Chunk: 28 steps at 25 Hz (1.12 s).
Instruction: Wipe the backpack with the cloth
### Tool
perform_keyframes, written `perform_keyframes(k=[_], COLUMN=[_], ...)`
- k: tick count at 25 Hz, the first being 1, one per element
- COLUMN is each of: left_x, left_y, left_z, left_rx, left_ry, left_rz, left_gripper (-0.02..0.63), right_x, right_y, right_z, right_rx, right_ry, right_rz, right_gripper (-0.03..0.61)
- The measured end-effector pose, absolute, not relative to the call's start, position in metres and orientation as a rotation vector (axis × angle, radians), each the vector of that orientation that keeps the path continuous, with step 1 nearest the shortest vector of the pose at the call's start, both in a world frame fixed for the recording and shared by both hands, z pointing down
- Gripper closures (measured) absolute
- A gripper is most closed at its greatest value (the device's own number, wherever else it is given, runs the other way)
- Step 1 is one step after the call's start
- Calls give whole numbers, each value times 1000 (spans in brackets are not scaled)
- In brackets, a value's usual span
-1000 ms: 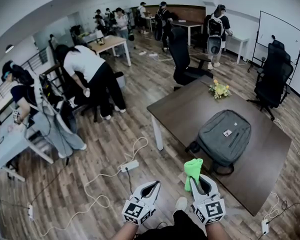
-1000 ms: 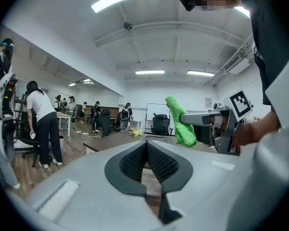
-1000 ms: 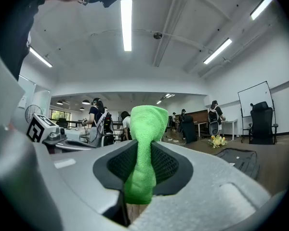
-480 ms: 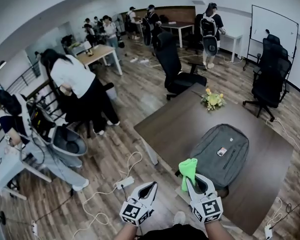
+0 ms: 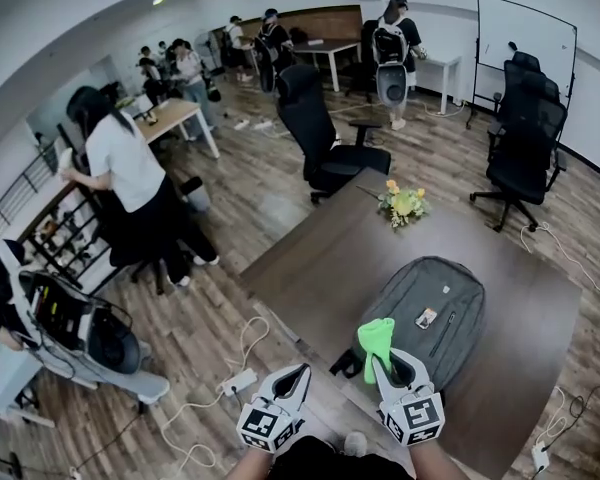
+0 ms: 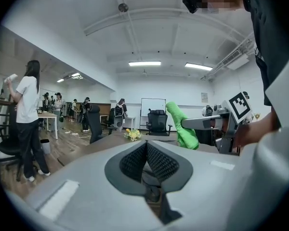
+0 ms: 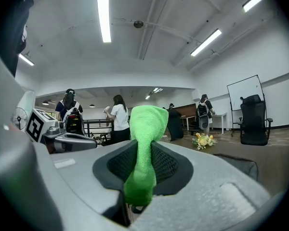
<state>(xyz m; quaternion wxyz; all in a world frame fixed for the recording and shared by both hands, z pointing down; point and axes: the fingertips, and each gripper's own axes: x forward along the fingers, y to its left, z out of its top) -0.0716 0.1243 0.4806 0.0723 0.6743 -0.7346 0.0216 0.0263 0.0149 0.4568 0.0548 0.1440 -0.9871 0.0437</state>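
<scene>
1. The left gripper (image 5: 298,376) is held low in the head view, close to the person's body. In its own view (image 6: 145,150) the two jaws are pressed together and nothing is seen between them.
2. Just beside it, the right gripper (image 5: 392,368) is clamped on a green cloth (image 5: 377,336). In its own view (image 7: 143,165) the cloth (image 7: 147,129) is pinched between the pads and stands up above the jaws.
3. Both grippers are held over the near edge of the dark table (image 5: 320,258), apart from the backpack.
4. A white power strip (image 5: 238,380) with cables is seen on the wooden floor, left of the table edge.
5. The grey backpack (image 5: 425,313) is laid flat on the table, its lower end close to the near edge. Bare table top is left on both sides of it.
6. Yellow flowers (image 5: 402,203) are placed near the far edge, well apart from the backpack.
7. A black office chair (image 5: 315,128) is seen behind the table, and open floor lies beyond it.
</scene>
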Motion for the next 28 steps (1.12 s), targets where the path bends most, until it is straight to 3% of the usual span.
perform_keyframes(k=[28], left_x=[-167], left_y=[-83], left_z=[486], left_rx=[2421], left_ry=[-1748], left_rz=[58], left_gripper=[595], right_x=[-35], right_y=[-140], right_z=[471], right_rx=[1030], right_ry=[-2765], right_rz=[129], right_gripper=[491])
